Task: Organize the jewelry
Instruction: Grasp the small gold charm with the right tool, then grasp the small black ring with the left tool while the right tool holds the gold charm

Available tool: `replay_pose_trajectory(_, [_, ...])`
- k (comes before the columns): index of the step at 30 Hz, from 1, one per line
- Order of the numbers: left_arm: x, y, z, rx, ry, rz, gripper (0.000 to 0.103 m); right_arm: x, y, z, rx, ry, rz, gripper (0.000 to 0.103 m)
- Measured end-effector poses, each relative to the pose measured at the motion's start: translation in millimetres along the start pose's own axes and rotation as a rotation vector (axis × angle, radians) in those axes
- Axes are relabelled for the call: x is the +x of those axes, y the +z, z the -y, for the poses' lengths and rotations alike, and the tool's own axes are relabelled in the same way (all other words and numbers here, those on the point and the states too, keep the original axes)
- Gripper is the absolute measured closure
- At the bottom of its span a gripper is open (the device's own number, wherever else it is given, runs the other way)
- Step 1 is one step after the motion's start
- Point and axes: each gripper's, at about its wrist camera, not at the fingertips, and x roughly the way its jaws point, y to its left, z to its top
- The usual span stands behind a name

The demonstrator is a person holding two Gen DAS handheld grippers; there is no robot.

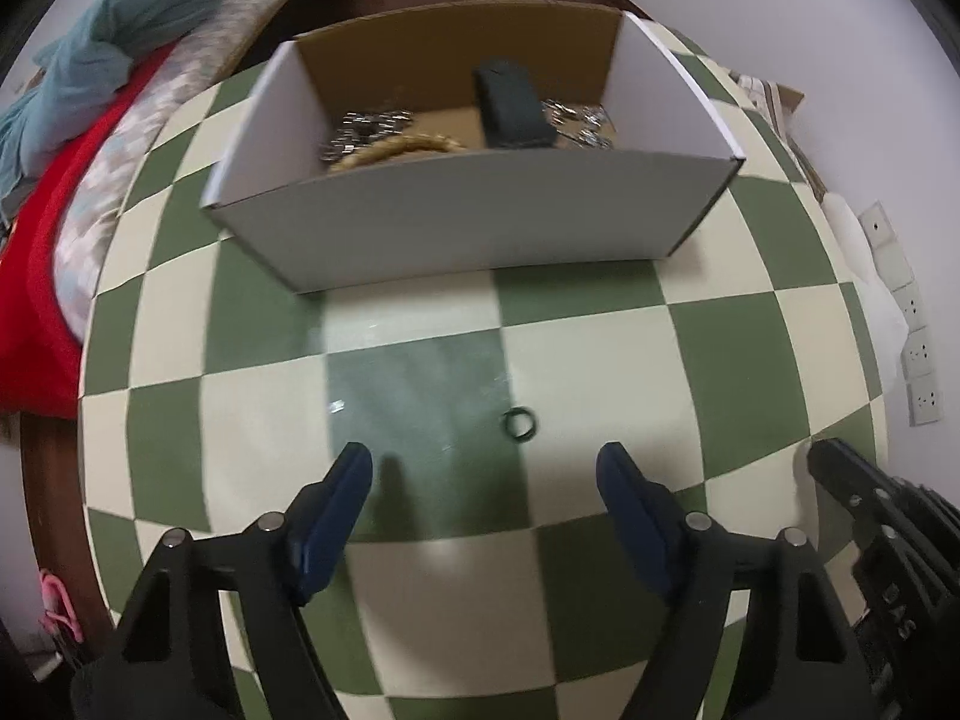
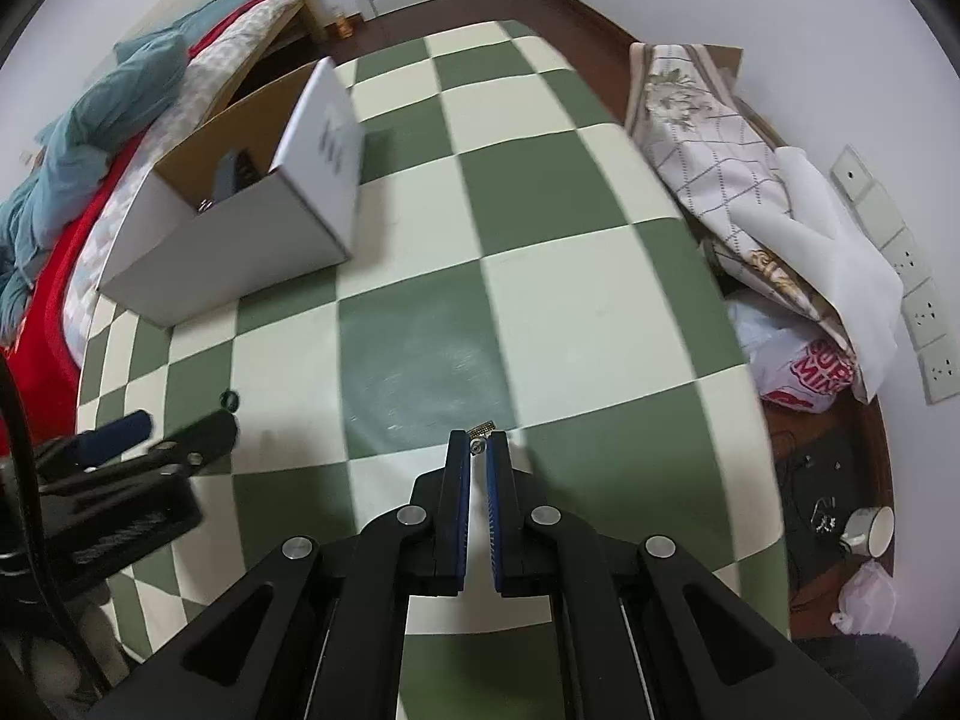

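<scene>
Pinching a small metal trinket point(image 2: 482, 431) at its tips, your right gripper point(image 2: 478, 441) is clenched just above the checkered table point(image 2: 570, 300); it may be an earring, too small to tell. Your left gripper point(image 1: 485, 468) hangs released, jaws wide, with a dark ring point(image 1: 519, 422) on the cloth just ahead. Next, I'd judge, carry the trinket to the white box point(image 2: 240, 252) where other jewelry lies, then lower onto the ring.

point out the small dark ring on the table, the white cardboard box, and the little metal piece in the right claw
small dark ring point(image 1: 519, 423): left wrist view, on its band
white cardboard box point(image 1: 480, 216): left wrist view, on its near wall
small metal jewelry piece point(image 2: 480, 433): right wrist view, on the part showing at the claw tips
</scene>
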Motion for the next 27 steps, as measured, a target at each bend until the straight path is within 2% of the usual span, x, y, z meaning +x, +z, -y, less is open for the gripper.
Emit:
replay_pose_trajectory(2, [3,2,5,0.010,0.004,-0.002,0.028,-1,2,5,0.008,-0.004,0.004,0.098])
replay_pose_trajectory(3, [4,3,7,0.011,0.001,-0.001,0.032,-2,4,7,0.013,-0.004,0.006,0.098])
replay_pose_trajectory(4, [5,3,8,0.011,0.000,-0.002,0.043,-2,5,9,0.016,-0.004,0.009,0.098])
replay_pose_trajectory(6, [8,4,9,0.002,-0.022,-0.008,0.055,-3,6,12,0.025,-0.005,0.013,0.098])
replay_pose_trajectory(8, [9,7,6,-0.002,-0.020,-0.004,0.059,-4,6,14,0.032,-0.004,0.014,0.098])
replay_pose_trajectory(9, [9,7,6,0.002,-0.021,0.002,0.064,-4,7,15,0.035,-0.005,0.015,0.098])
replay_pose_trajectory(12, [7,8,7,0.007,-0.025,0.016,0.092,-3,8,15,0.036,-0.005,0.015,0.098])
replay_pose_trajectory(20, [4,6,7,0.005,-0.025,0.023,0.093,-8,8,13,0.037,0.003,0.023,0.098])
replay_pose_trajectory(27, [-44,-2,-6,0.003,-0.029,0.090,0.093,-34,18,-6,0.012,0.066,0.054,0.098])
